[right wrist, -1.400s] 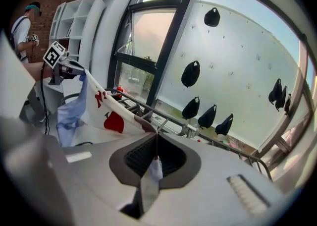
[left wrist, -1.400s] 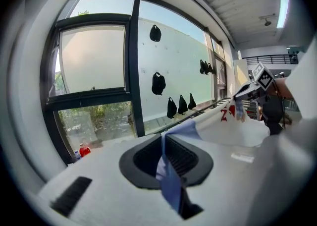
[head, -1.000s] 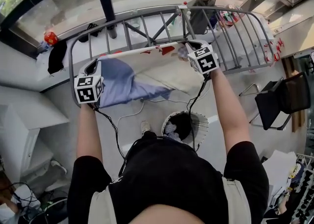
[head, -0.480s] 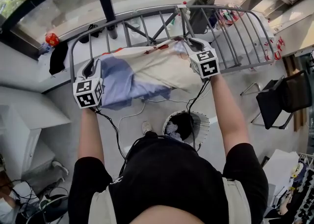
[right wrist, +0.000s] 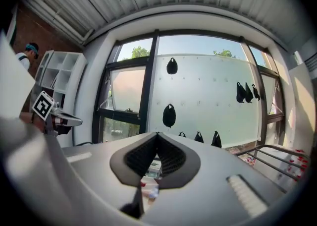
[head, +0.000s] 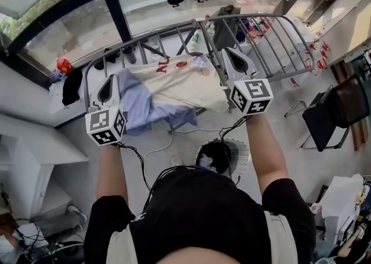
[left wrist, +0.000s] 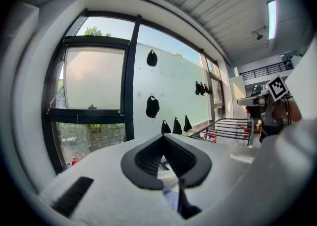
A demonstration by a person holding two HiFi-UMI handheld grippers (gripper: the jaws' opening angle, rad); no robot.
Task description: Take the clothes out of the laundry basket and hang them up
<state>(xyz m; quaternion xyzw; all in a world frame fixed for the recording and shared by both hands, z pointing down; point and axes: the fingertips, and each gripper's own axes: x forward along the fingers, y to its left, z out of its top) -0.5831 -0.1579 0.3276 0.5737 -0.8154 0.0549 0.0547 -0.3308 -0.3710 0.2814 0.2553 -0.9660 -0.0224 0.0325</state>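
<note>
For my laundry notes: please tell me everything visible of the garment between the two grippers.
The garment is thin cloth, cream with red print, with a blue part at its left. It is spread wide and sagging over the grey drying rack. The left gripper and right gripper, jaws just closed, pinch its two edges. Contact with the rails is unclear.

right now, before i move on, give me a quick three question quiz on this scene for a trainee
1. True or false: the garment lies in the laundry basket.
2. The garment is held over the: A drying rack, B ironing board, C bed.
3. Fill in: ____ hand-held grippers are shut on the garment.
Key: 1 false. 2 A. 3 both, the left hand-held gripper and the right hand-held gripper; their jaws have just been closing, cloth between them.
</note>
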